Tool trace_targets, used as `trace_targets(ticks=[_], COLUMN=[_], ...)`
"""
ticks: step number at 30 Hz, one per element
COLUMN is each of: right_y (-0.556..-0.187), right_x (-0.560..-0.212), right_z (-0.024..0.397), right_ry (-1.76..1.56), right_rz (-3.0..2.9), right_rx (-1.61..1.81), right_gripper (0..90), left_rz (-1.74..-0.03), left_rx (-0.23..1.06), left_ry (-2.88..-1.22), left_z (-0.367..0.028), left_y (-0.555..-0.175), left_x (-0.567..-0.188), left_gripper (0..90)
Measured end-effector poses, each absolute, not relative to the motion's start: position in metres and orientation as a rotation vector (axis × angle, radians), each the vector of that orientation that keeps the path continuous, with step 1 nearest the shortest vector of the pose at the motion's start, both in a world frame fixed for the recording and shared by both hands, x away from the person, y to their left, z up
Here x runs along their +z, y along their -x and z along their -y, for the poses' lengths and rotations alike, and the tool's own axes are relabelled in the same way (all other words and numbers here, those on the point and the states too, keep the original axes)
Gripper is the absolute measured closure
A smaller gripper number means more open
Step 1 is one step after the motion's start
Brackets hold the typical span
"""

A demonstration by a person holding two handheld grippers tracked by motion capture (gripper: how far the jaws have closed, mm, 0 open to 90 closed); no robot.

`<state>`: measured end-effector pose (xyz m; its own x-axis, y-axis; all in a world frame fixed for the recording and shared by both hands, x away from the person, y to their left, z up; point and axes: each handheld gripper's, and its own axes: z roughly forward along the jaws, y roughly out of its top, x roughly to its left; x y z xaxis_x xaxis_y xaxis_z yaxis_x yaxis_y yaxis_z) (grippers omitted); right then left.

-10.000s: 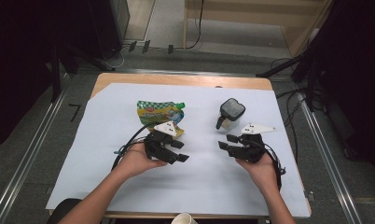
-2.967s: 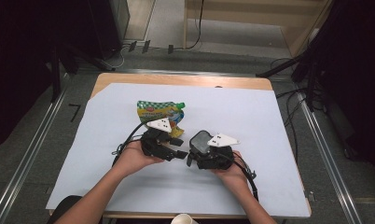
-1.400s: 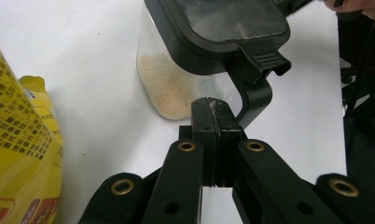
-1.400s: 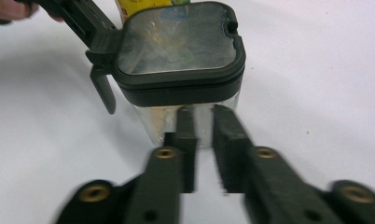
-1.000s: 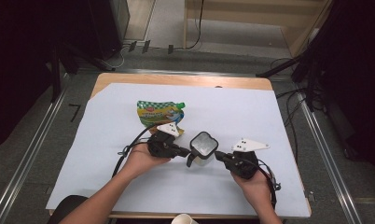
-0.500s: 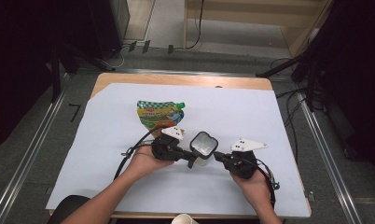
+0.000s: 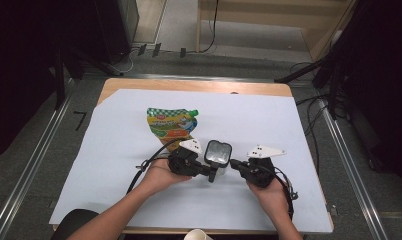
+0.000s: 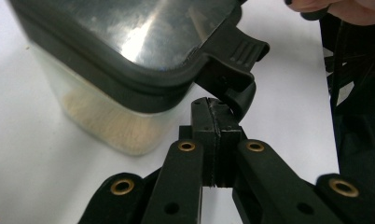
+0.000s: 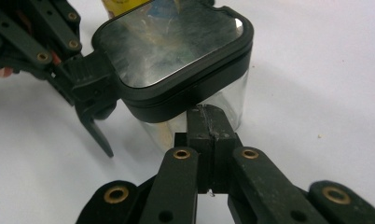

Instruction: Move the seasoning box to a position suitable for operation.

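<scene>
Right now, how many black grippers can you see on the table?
2. The left gripper is just left of the clear container; the right gripper is just right of it.

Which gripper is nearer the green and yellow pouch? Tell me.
Left. The left gripper sits just below the pouch, on the left side of the clear container. The right gripper is on the container's far side, further from the pouch.

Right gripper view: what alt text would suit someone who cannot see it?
A clear container with a black-rimmed lid stands on a white table, the shut right claw at its wall. The left claw meets the lid's latch.
</scene>
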<state>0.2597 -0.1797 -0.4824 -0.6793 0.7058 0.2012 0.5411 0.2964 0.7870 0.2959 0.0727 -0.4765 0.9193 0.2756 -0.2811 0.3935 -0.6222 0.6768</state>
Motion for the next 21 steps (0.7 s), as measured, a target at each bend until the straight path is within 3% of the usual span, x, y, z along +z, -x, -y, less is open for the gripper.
trace_targets(ticks=[16, 21], right_y=[-0.256, -0.239], right_x=[-0.476, -0.467], right_z=[0.189, 0.191], right_ry=[-1.244, -1.197], right_rz=[-2.355, -2.359], right_rx=[1.310, 1.294], right_gripper=[90.0, 90.0], left_rz=[-0.422, -0.440], left_rx=[-0.255, -0.316], left_ry=[-2.266, -2.254], left_z=[-0.068, -0.081], left_y=[-0.287, -0.289], left_x=[-0.468, -0.458], left_gripper=[86.2, 68.4])
